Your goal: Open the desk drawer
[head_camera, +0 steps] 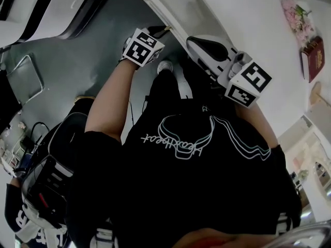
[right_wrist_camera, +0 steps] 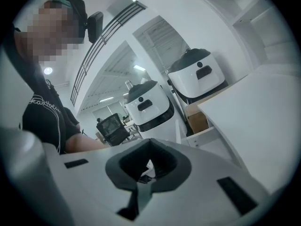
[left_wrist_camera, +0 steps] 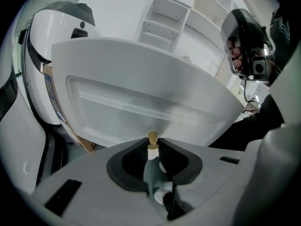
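From the head view, the left gripper (head_camera: pixel 160 31) is up against the front of the drawer (head_camera: pixel 176 6), which stands pulled out from the white desk (head_camera: pixel 248 19). The right gripper (head_camera: pixel 199 44) lies just beside it at the desk's edge, above the person's black shirt (head_camera: pixel 196 180). In the left gripper view the left gripper (left_wrist_camera: pixel 153 147) has its jaws narrowed and clamped on the small tan knob (left_wrist_camera: pixel 153 136), with the drawer's white front (left_wrist_camera: pixel 141 93) filling the picture behind it. White shelves (left_wrist_camera: pixel 164 18) show beyond, a white machine (left_wrist_camera: pixel 56 27) stands at the left, and a hand holds the right gripper (left_wrist_camera: pixel 247 46) at upper right. In the right gripper view the right gripper (right_wrist_camera: pixel 149 141) has its jaws pressed together with nothing between them. The desk (right_wrist_camera: pixel 263 112) runs along the right, and the drawer's side (right_wrist_camera: pixel 207 134) juts out beneath it.
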`<state>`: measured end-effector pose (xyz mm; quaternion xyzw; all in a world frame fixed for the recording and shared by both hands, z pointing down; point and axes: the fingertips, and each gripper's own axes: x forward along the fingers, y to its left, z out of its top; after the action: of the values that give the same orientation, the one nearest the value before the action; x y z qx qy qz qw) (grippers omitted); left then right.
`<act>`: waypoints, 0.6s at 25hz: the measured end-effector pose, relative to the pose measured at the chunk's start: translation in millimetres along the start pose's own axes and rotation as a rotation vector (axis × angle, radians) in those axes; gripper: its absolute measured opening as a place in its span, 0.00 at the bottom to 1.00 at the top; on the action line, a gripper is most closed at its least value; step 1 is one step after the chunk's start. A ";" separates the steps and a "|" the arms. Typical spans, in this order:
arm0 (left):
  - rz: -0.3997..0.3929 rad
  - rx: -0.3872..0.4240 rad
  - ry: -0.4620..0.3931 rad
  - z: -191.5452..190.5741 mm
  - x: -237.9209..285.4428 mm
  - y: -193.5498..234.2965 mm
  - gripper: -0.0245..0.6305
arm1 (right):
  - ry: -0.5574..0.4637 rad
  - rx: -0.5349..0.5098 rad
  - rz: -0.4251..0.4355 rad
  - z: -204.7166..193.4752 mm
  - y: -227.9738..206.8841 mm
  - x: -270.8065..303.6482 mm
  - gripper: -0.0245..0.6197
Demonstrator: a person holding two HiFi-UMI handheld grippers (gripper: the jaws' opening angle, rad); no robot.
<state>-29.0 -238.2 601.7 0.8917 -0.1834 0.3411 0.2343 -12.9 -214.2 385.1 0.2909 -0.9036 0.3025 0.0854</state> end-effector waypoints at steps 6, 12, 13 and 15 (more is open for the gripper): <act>0.005 -0.027 -0.004 -15.8 -14.9 -0.4 0.15 | 0.001 0.017 -0.029 -8.4 4.4 -3.6 0.05; 0.010 -0.023 -0.003 -24.3 -21.8 -1.3 0.15 | -0.003 0.036 -0.045 -22.1 10.4 -9.4 0.05; 0.012 -0.025 -0.005 -24.9 -22.7 -1.1 0.15 | -0.003 0.035 -0.048 -22.9 10.8 -10.4 0.05; 0.016 -0.028 -0.008 -27.1 -25.1 -0.8 0.15 | -0.010 0.033 -0.055 -23.7 12.0 -13.0 0.05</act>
<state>-60.3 -218.6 601.9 0.8882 -0.1961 0.3368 0.2432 -9.7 -186.1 393.9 0.3185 -0.8906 0.3136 0.0843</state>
